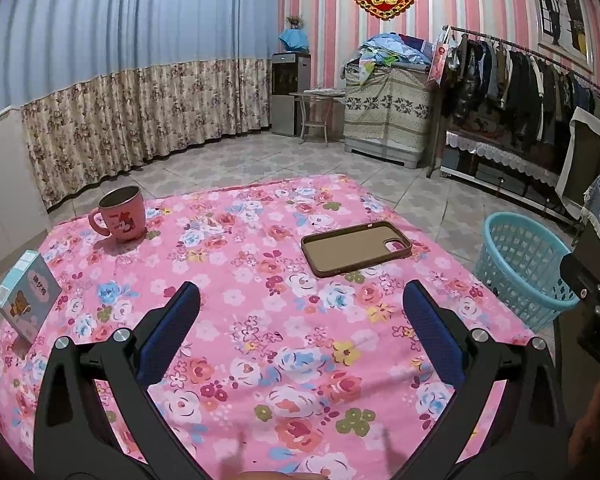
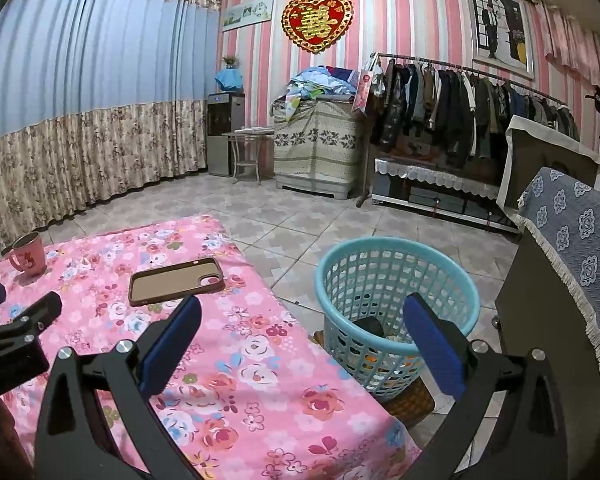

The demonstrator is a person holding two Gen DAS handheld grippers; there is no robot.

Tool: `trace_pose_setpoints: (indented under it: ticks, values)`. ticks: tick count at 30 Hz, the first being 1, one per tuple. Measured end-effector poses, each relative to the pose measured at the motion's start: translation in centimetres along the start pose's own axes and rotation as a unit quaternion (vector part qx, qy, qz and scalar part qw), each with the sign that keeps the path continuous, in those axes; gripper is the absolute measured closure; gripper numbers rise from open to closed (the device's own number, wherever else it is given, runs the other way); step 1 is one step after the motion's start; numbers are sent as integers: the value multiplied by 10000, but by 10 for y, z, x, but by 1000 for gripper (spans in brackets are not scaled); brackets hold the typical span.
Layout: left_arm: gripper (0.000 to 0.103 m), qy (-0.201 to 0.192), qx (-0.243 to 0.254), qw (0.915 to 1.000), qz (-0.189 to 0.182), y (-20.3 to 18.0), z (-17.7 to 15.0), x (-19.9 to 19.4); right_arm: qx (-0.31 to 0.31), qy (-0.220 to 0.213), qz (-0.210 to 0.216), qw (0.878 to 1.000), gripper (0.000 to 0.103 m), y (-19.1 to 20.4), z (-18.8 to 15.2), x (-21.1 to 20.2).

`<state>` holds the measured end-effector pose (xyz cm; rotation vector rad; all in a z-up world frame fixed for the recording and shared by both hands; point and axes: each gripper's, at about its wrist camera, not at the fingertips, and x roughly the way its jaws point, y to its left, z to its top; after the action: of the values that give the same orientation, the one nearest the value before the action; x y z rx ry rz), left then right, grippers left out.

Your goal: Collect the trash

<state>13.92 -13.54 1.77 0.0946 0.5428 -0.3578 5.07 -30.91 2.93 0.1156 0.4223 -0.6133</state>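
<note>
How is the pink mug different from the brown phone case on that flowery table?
The pink cartoon mug stands upright near the table's far left corner; the brown phone case lies flat, nearer the right edge. The mug is tall and round with a handle; the case is a shallow rectangle with a camera cutout. Both face open side up on the floral cloth.

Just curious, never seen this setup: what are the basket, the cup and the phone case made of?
Basket: glossy turquoise plastic, judging by its moulded lattice holes.
Cup: pink printed outside, grey shiny lining, probably steel inside plastic.
Phone case: brown matte rim, tan inside; likely rubbery plastic or faux leather.
</note>
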Motion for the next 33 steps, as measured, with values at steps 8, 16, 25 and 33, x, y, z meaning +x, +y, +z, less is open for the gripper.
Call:
trace_pose_setpoints:
  ticks: [8, 16, 25, 33]
  values:
    - [5, 5, 5, 10000, -1, 0, 0, 1, 9, 4, 25, 10000, 4, -1, 0, 1]
    - [5, 16, 34, 10000, -18, -2, -1, 1, 7, 12, 27, 10000, 4, -2, 0, 1]
    - [5, 20, 46, 10000, -22, -2, -1, 1, 12, 6, 22, 10000, 4, -2, 0, 0]
    - [5, 23, 43, 10000, -20, -2, -1, 1, 9, 7, 28, 10000, 4, -2, 0, 0]
